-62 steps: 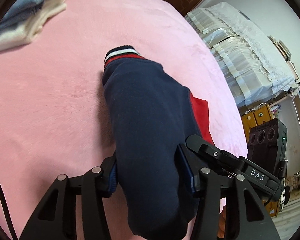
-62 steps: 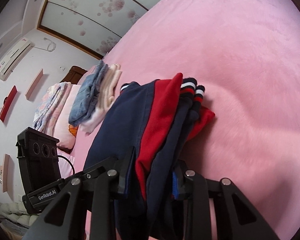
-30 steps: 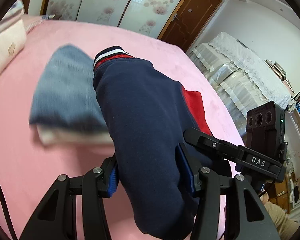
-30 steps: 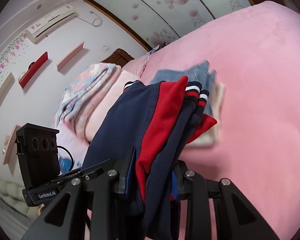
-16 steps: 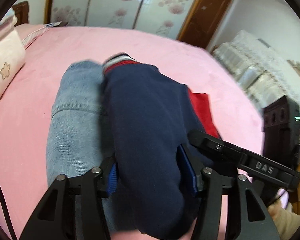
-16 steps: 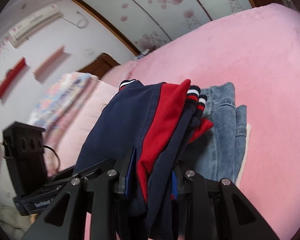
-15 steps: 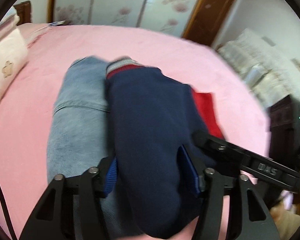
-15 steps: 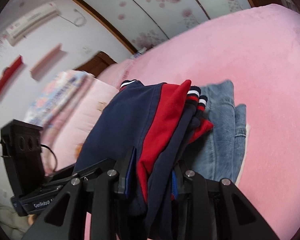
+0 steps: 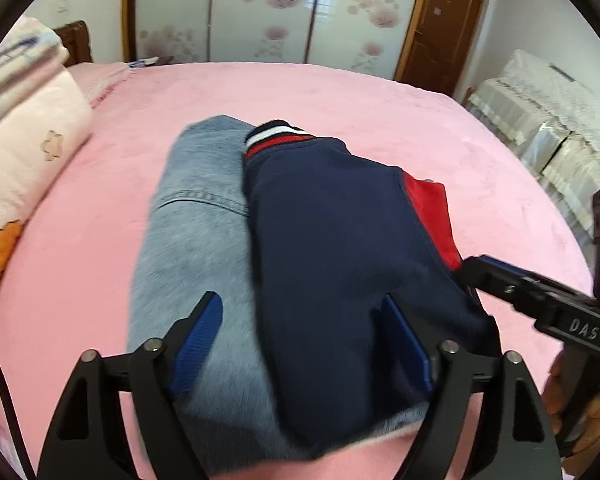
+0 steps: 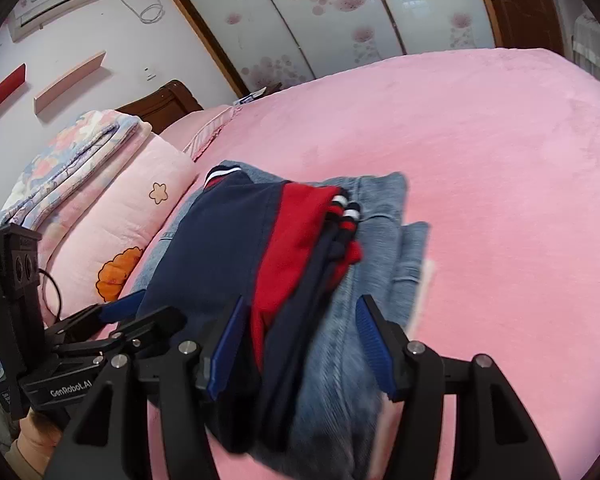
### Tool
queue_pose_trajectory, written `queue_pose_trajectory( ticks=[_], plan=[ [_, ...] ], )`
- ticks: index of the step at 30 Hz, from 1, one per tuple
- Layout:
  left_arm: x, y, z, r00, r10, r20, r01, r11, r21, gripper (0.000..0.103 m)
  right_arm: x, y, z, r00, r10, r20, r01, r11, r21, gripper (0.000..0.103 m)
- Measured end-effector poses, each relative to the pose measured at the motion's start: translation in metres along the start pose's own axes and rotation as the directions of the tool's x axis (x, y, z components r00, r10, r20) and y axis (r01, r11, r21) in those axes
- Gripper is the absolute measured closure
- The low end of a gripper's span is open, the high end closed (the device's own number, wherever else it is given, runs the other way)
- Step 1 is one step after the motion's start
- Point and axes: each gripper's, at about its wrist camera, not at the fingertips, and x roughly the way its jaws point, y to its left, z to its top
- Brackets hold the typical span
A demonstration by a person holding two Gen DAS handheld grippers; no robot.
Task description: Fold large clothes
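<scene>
The left gripper (image 9: 300, 344) stands with its blue-padded jaws spread wide, released, the folded navy and red jacket (image 9: 340, 248) lying loose between them at the lower centre of the frame. The right gripper (image 10: 296, 344) is likewise spread apart and grasps nothing; the same jacket (image 10: 236, 256) sits between its jaws with its striped cuffs (image 10: 346, 210) pointing toward the frame's centre. The jacket rests on top of folded light-blue jeans (image 9: 192, 240), which show along its left side in the left wrist view and along its right side (image 10: 384, 240) in the right wrist view. Both lie on the pink bedspread (image 9: 340, 96). A pink pillow (image 10: 132, 220) with a star and an orange flower lies at the left of the right wrist frame, a floral quilt (image 10: 72, 152) folded on it.
</scene>
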Motion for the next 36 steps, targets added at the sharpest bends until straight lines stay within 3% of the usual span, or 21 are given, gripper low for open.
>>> queue_pose_trajectory(
  ticks=[8,11,16,22,28,36],
  plan=[
    [-0.049,-0.031,-0.011,0.99,0.13,-0.059,-0.131,0.991,-0.007,0.022,-0.065,-0.002,-0.019,0.999,-0.051,-0.004,0.051,0.999,-0.017,0.046],
    [-0.079,-0.05,-0.019,0.988,0.151,-0.031,-0.151,0.988,0.017,0.022,-0.1,0.003,-0.028,0.997,-0.073,-0.001,0.073,0.997,-0.037,0.046],
    [-0.141,-0.09,-0.039,0.992,0.123,0.024,-0.124,0.992,0.03,0.021,-0.158,0.014,-0.042,0.995,-0.101,0.003,0.101,0.992,-0.074,0.046],
    [-0.216,-0.137,-0.066,0.979,0.17,0.111,-0.175,0.984,0.04,0.016,-0.237,0.031,-0.062,0.991,-0.126,0.036,0.13,0.982,-0.134,0.046],
    [-0.276,-0.181,-0.1,0.985,0.11,0.136,-0.117,0.992,0.044,0.016,-0.308,0.046,-0.088,0.988,-0.137,0.068,0.147,0.974,-0.17,0.046],
    [-0.316,-0.232,-0.157,0.991,0.052,0.126,-0.061,0.996,0.068,0.016,-0.372,0.042,-0.138,0.982,-0.165,0.096,0.179,0.972,-0.152,0.045]
  ],
)
